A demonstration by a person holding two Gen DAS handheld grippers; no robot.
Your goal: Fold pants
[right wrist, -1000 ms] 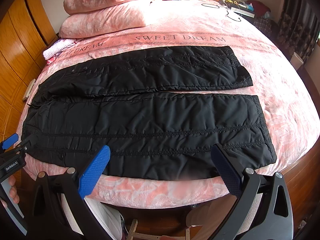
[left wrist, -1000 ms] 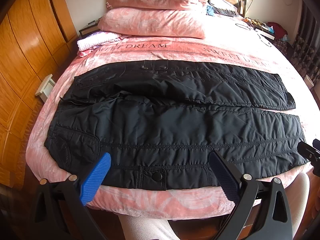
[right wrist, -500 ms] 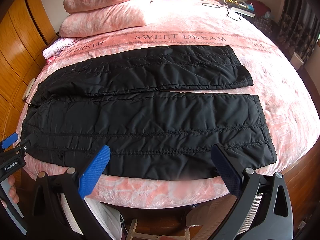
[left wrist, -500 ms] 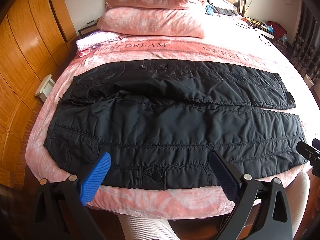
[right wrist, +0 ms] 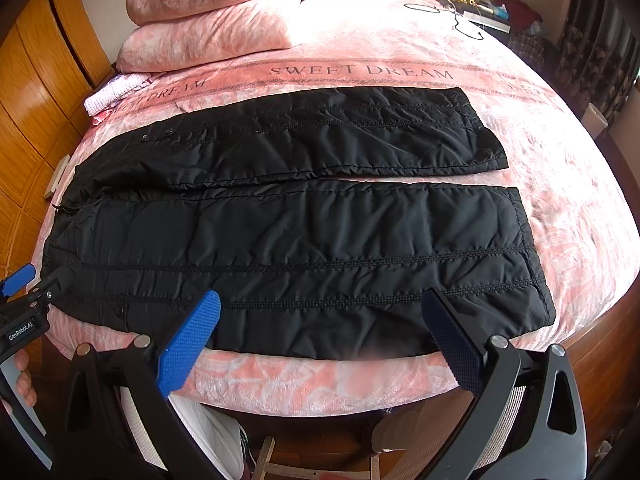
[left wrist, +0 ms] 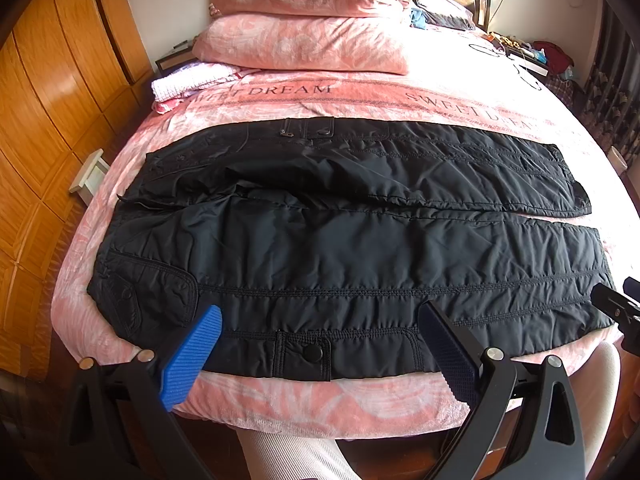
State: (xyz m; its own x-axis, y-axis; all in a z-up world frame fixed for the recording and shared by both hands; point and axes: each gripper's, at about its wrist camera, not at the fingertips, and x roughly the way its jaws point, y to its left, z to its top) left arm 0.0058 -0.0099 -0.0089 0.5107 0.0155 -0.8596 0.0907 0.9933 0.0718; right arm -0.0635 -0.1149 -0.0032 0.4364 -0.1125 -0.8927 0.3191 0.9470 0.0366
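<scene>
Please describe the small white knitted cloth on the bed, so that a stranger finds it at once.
Start at the pink bed and go to the two stacked pink pillows at its head. The folded white knitted cloth lies beside the lower pillow, on the wooden wardrobe side. It is the only white, ribbed fabric; everything near it is pink plush.

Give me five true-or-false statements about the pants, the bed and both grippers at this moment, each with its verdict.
1. The black pants lie spread flat on the pink bedspread, legs side by side. True.
2. The left gripper is clamped on the waistband. False: its jaws stand wide open, holding nothing.
3. The pants are already folded in half. False: both legs lie unfolded, full length.
4. The right gripper is open, near the hem end of the near leg. True.
5. The pillows lie on top of the pants. False: they are stacked at the head of the bed, apart from the pants.
</scene>
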